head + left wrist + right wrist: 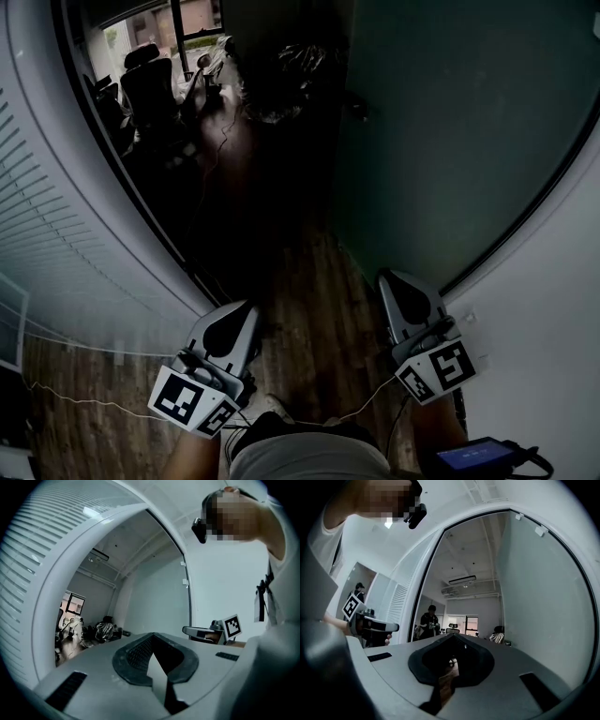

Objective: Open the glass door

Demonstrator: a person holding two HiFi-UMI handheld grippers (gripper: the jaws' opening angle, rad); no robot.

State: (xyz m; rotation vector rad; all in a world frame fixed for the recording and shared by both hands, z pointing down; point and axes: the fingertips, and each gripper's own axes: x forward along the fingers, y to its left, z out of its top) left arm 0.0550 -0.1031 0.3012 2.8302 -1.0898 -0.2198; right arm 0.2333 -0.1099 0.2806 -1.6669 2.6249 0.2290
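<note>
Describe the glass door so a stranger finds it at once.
Find the dark doorway. The slatted blinds are on its left; the glass door stands on its right. It is the one smooth, grey-green pane with a thin black edge.

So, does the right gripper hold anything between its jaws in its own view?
No: the right gripper has its jaws together, and nothing is between them.

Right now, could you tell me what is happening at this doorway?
A person stands on the brown wooden plank floor, holding the left tongs and right tongs forward. Both are shut and empty, touching nothing. The tall greenish glass door stands on the person's right, apparently already swung open, and a dark room lies ahead.
</note>
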